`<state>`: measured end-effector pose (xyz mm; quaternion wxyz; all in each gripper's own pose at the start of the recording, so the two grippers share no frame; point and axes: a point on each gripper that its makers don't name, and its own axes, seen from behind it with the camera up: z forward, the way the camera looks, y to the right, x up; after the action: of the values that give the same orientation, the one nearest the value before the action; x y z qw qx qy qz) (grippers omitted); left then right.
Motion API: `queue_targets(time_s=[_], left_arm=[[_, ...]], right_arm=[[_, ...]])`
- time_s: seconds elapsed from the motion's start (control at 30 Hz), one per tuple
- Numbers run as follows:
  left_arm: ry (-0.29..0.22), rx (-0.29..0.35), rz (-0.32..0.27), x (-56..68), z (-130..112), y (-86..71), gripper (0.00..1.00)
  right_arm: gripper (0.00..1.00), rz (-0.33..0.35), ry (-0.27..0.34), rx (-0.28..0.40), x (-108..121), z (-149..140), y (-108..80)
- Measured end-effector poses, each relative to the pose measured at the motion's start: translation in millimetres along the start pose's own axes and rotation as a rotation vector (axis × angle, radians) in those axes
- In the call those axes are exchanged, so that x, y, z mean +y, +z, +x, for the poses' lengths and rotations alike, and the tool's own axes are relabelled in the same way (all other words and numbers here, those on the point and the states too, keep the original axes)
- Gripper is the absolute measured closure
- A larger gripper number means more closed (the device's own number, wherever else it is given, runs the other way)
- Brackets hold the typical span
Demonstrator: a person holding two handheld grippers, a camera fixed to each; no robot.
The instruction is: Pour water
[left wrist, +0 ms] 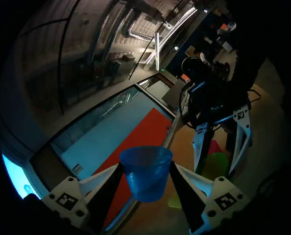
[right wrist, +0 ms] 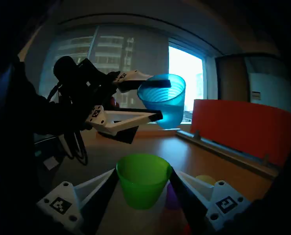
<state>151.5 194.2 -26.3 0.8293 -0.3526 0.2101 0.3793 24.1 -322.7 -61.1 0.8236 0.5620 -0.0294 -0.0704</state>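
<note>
Blue cup (left wrist: 145, 176) clamped between fingers of left gripper (left wrist: 146, 169), held high above desk (right wrist: 200, 154). Green cup (right wrist: 142, 182) gripped by right gripper (right wrist: 144, 174), upright, mouth up, lower down. No stream seen: pour judged barely begun, transfer left. Blue cup's long axis tipped, mouth turned toward green cup.

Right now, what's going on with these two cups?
A person is working both grippers, with a cup in each. The right gripper is shut on the green cup, held upright low over the wooden table. The left gripper is shut on the blue cup, held higher and beyond the green cup, tipped with its mouth toward it. No water stream is visible, and I cannot tell whether either cup holds water.
</note>
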Motion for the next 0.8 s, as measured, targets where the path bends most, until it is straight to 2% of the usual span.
queue_targets(time_s=[0.8], left_arm=[[0.052, 0.001, -0.005, 2.3, 0.2, 3.6, 0.16]], right_arm=[[0.07, -0.013, -0.001, -0.002, 4.9, -0.8, -1.4]])
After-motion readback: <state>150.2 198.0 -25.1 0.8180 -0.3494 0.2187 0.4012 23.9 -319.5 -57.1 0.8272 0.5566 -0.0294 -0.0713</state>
